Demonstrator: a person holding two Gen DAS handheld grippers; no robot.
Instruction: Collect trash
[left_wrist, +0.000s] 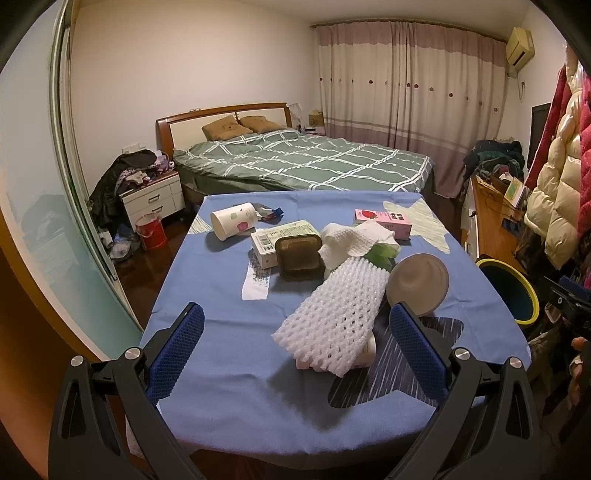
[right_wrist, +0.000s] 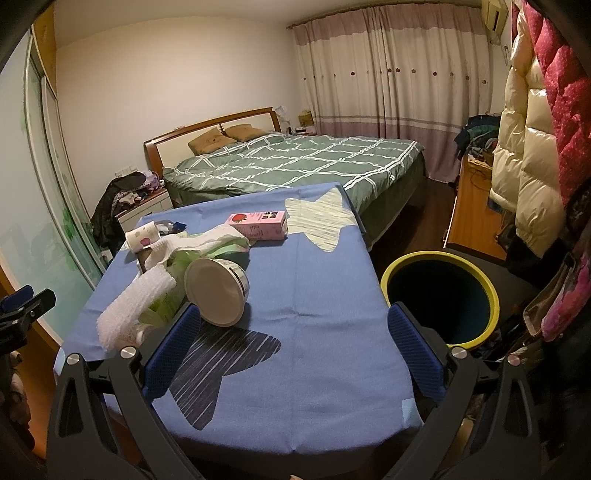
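Trash lies on a blue-clothed table (left_wrist: 221, 295): a white foam net sleeve (left_wrist: 334, 317) over a small bottle, a tipped round tub (left_wrist: 417, 284), a dark square tray (left_wrist: 299, 256), a labelled white box (left_wrist: 284, 236), a paper cup (left_wrist: 232, 219) on its side, a white cloth (left_wrist: 354, 238) and a pink carton (left_wrist: 382, 221). My left gripper (left_wrist: 299, 350) is open, its blue pads either side of the foam sleeve, above the table. My right gripper (right_wrist: 295, 350) is open and holds nothing over the table's near right part. The tub (right_wrist: 216, 291) and carton (right_wrist: 258, 223) lie ahead of it.
A dark bin with a yellow rim (right_wrist: 441, 299) stands on the floor right of the table (right_wrist: 314, 295). Behind are a green bed (left_wrist: 303, 158), a nightstand piled with clothes (left_wrist: 151, 192), a red bucket (left_wrist: 150, 232), and a desk and hanging coats (right_wrist: 535, 147) at right.
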